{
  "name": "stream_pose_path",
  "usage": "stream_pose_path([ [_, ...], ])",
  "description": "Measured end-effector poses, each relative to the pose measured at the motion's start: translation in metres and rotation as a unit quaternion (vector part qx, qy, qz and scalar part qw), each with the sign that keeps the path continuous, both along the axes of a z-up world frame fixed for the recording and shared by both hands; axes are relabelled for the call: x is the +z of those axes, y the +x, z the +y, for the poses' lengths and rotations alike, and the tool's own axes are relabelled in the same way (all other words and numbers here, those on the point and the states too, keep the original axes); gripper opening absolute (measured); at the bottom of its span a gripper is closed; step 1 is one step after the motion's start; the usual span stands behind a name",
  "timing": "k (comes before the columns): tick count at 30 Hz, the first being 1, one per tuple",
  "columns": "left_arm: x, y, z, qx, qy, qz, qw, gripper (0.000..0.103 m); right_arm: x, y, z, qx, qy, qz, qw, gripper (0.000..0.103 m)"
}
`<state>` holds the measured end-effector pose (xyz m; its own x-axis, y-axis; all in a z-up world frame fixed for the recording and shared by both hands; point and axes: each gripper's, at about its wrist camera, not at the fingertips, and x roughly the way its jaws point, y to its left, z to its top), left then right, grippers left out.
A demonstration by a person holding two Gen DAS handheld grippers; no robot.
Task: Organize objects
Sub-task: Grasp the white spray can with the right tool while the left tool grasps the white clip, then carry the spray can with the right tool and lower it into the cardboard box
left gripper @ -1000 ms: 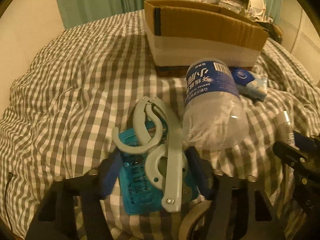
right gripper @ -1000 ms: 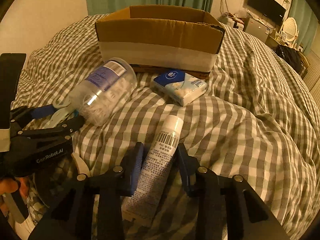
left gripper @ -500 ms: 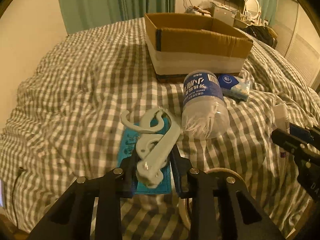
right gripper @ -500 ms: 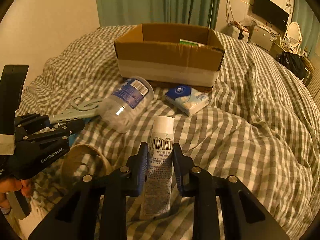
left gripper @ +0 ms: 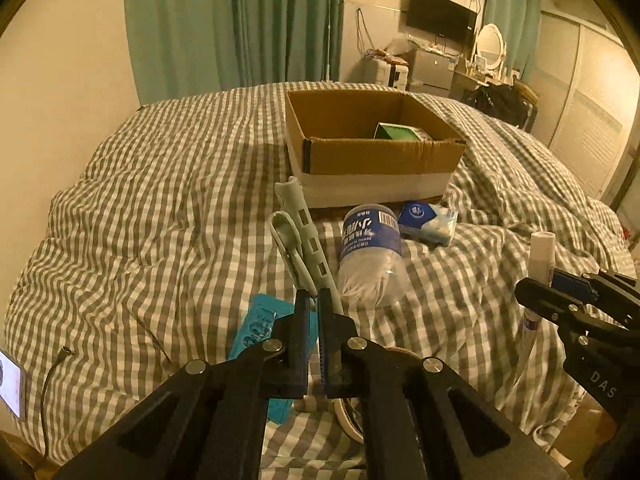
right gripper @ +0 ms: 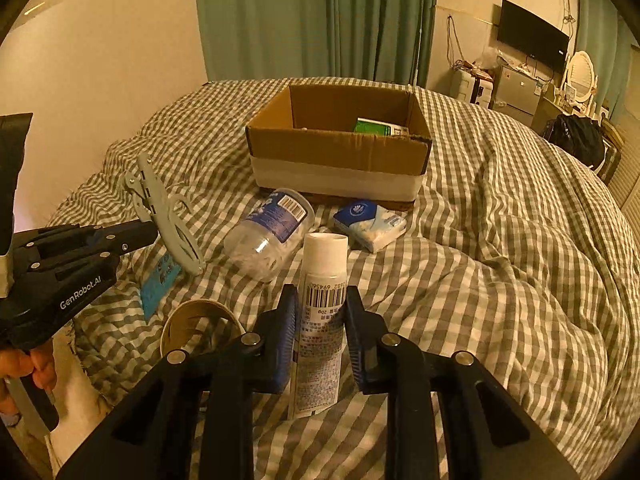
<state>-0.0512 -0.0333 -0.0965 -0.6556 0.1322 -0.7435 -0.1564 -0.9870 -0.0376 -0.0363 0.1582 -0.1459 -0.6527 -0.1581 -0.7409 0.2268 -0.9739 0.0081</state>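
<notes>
We now have both pickups off the bed: a second ago the pale green folding hanger point(left gripper: 305, 240) and the white tube point(right gripper: 322, 312) lay on the checked duvet point(left gripper: 168, 208). Our left gripper point(left gripper: 313, 308) is clamped on the hanger, our right gripper point(right gripper: 322, 308) on the tube, both held up short of the cardboard box point(right gripper: 340, 152). Before the box lie the clear jar point(right gripper: 270, 236) and tissue pack point(right gripper: 370, 222); nearer us, the teal packet point(left gripper: 260, 328). Carrying to the box looks next.
</notes>
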Motion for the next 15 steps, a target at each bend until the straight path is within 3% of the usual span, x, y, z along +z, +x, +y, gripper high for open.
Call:
stream_pose_path([
  [7, 0.008, -0.012, -0.001, 0.001, 0.012, 0.004, 0.9999, 0.003, 0.02, -0.009, 0.005, 0.001, -0.006, 0.021, 1.0, 0.023],
  [15, 0.019, -0.019, 0.003, -0.002, 0.026, 0.015, 0.9996, 0.002, 0.021, -0.022, 0.013, -0.005, -0.011, 0.018, 1.0, 0.023],
])
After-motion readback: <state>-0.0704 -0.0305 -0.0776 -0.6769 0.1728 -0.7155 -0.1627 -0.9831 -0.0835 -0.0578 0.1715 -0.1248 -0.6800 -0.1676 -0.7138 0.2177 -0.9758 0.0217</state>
